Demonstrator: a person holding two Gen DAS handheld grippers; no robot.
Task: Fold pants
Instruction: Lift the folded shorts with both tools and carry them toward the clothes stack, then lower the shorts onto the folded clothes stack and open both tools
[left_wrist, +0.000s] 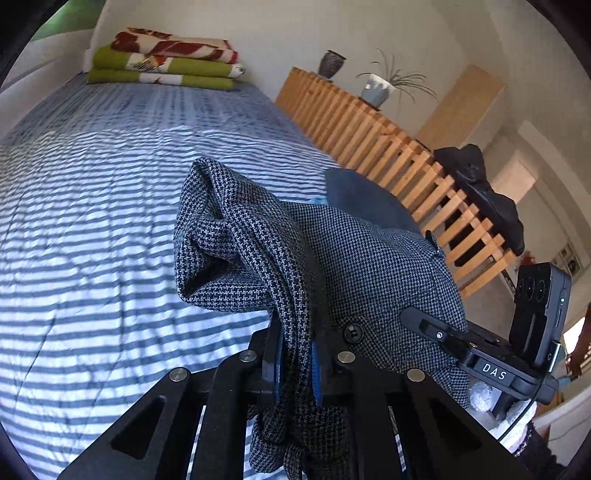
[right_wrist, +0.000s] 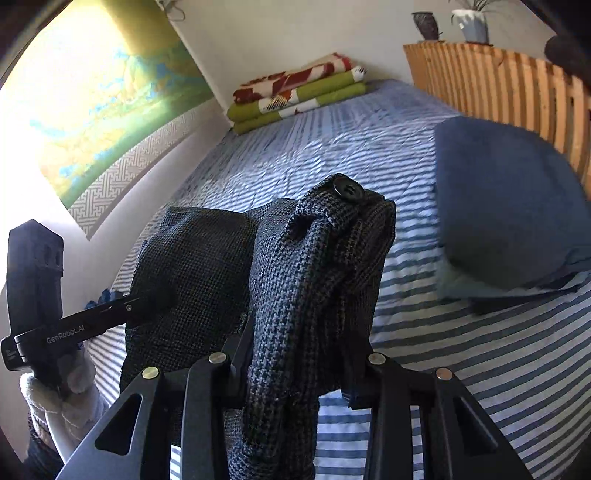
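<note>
pants (left_wrist: 354, 258) bunched upward, waistband clamped between left gripper (left_wrist: 297, 363) and right gripper (right_wrist: 295, 369)

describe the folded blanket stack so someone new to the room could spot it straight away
Start from the striped bed and follow it to its far end, where it meets the white wall. The blanket stack lies there in the corner, just below the edge of the wall map. Its lime green layers with red and cream patches stand out from the blue pillow and grey checked pants.

Folded blankets (left_wrist: 166, 59) and a blue pillow (right_wrist: 506, 206) lie on the striped bedspread (left_wrist: 92, 177).
</note>
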